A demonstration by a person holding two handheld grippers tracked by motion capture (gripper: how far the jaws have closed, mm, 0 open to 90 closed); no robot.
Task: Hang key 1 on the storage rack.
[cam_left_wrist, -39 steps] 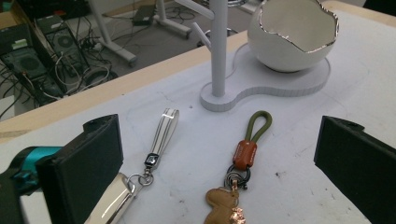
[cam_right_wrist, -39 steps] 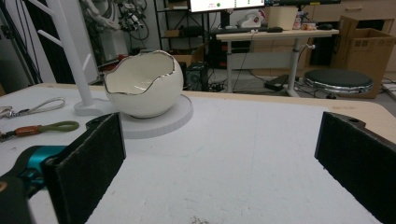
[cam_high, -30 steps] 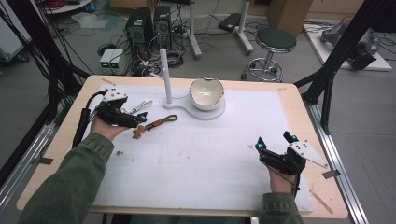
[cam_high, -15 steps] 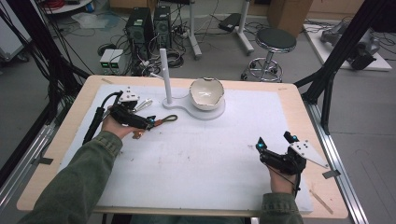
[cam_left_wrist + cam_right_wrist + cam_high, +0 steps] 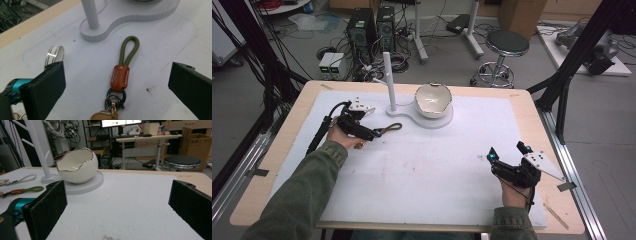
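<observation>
A keychain [image 5: 120, 77] with an olive-green loop, an orange leather tab and dark rings lies flat on the white mat, its loop pointing at the white stand's base [image 5: 120, 25]. My left gripper [image 5: 117, 75] is open just above the mat, one jaw on each side of the keychain, touching nothing. In the high view the left gripper [image 5: 371, 134] sits left of the keychain [image 5: 391, 128], near the stand's post [image 5: 388, 80]. My right gripper [image 5: 507, 151] rests open and empty near the table's front right.
A white eggshell-shaped bowl [image 5: 432, 100] sits on the stand's round base [image 5: 412, 119]. A silver band [image 5: 53, 53] lies by the left jaw. A second strap with a pale loop [image 5: 25, 179] lies beyond the olive keychain [image 5: 30, 189]. A stool [image 5: 508, 44] stands behind the table.
My left gripper has moved right across the mat, from the table's left side to the keychain, and now straddles it. The right gripper has stayed put.
</observation>
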